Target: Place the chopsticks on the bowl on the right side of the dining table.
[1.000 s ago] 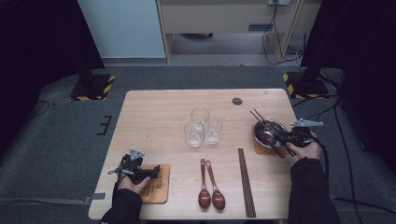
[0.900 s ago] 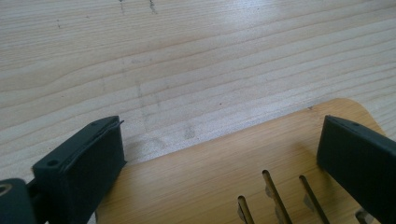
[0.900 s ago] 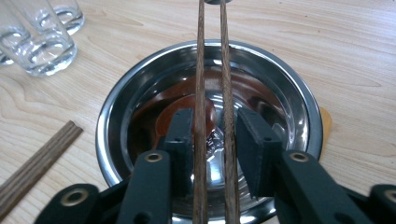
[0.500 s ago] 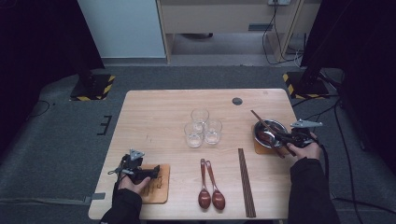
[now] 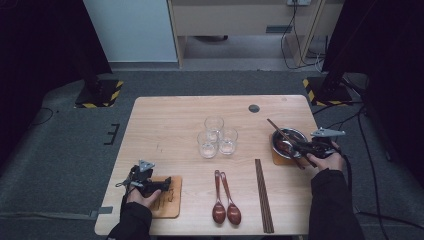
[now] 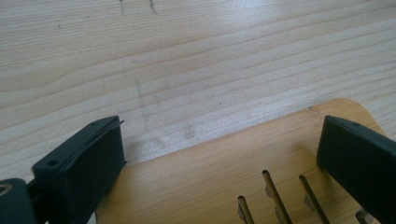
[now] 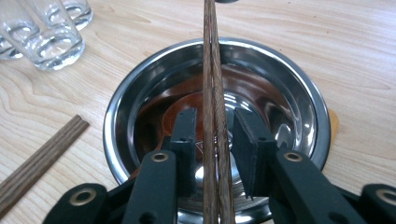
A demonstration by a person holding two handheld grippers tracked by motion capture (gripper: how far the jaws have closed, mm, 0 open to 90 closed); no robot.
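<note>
Currently, a wooden table (image 5: 165, 120) is partly set. At its three o'clock edge, a steel bowl (image 7: 289, 93) sits on a coaster. Across it lies a chopstick pair (image 7: 212, 70), between the narrow, just-reopening jaws of the right gripper (image 7: 214, 135), pads apart from the sticks. At seven o'clock, the left gripper (image 6: 219, 154) rests wide open over another coaster (image 6: 224, 163), holding nothing; that setting looks undone.

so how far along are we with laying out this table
Done: a steel bowl sits on its mat at the right, with chopsticks laid across it. In hand: the right gripper has just been opening its jaws, with those chopsticks between them, unpressed. Left: the wooden board under the open left gripper holds no bowl; two spoons, a second pair and three glasses probably await placing.
</note>
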